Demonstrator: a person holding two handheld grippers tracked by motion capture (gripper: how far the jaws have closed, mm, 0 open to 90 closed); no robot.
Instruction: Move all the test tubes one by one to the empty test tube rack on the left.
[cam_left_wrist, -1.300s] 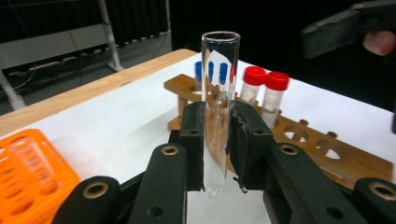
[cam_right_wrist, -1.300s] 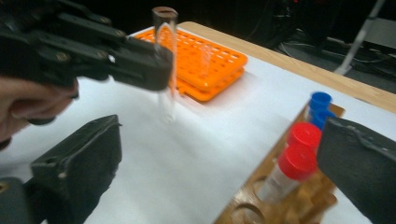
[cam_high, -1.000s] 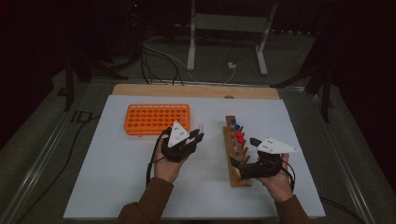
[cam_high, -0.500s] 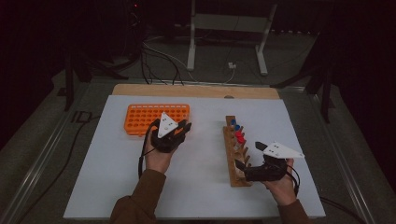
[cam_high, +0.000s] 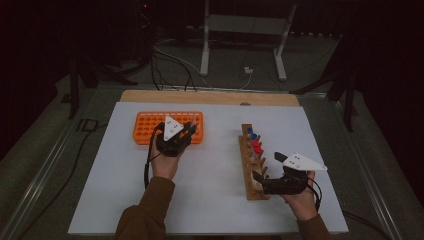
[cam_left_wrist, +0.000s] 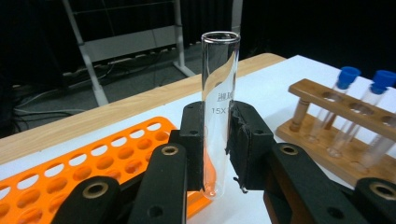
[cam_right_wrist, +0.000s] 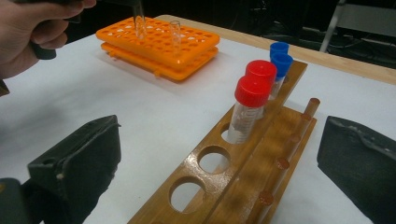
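High view: left hand-held gripper (cam_high: 188, 131) over the near edge of the orange plastic perforated rack (cam_high: 145, 124) on the white tabletop (cam_high: 210, 200); right hand-held gripper (cam_high: 260, 170) beside the wooden tube stand (cam_high: 246, 165).

Left gripper view: clear uncapped glass test tube (cam_left_wrist: 218, 93), upright, clamped at mid-length between the pads. Judged light, stiff, smooth, breakable; grip the mid-body gently, not the rim.

Right gripper view: jaws apart, astride the stand; red-capped tubes (cam_right_wrist: 252, 100) seated.
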